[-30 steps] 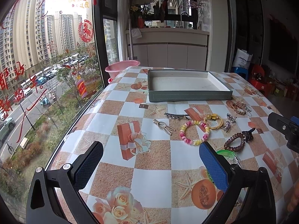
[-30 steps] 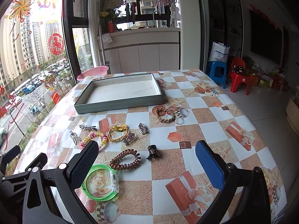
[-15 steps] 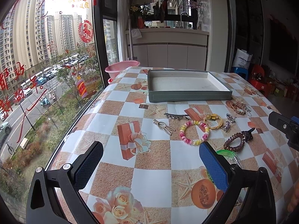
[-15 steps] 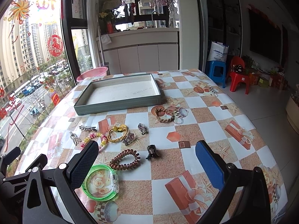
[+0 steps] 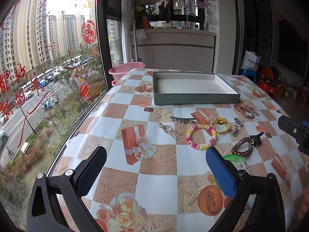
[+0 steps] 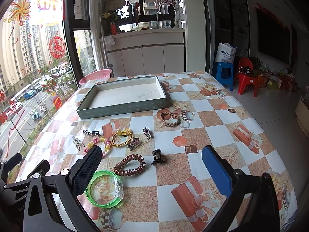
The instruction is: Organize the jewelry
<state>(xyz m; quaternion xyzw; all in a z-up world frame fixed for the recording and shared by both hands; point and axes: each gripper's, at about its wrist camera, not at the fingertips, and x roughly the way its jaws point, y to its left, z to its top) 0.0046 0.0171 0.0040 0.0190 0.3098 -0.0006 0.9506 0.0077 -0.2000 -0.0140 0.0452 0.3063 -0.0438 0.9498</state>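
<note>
The jewelry is scattered on the patterned tablecloth point(image 6: 212, 116) in front of an empty grey tray point(image 6: 123, 108): a green bangle point(image 6: 105, 190), a brown coil hair tie point(image 6: 129, 165), a black claw clip point(image 6: 157, 157), a beaded bracelet point(image 5: 200, 137). The right gripper point(image 6: 151, 169) is held spread above the bangle and coil tie, nothing pinched. The left gripper point(image 5: 155, 171) is likewise spread, over bare cloth.

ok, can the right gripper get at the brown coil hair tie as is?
Probably yes. The right gripper is open, and the brown coil hair tie lies just ahead of it with nothing on top; the black claw clip sits close beside it.
</note>
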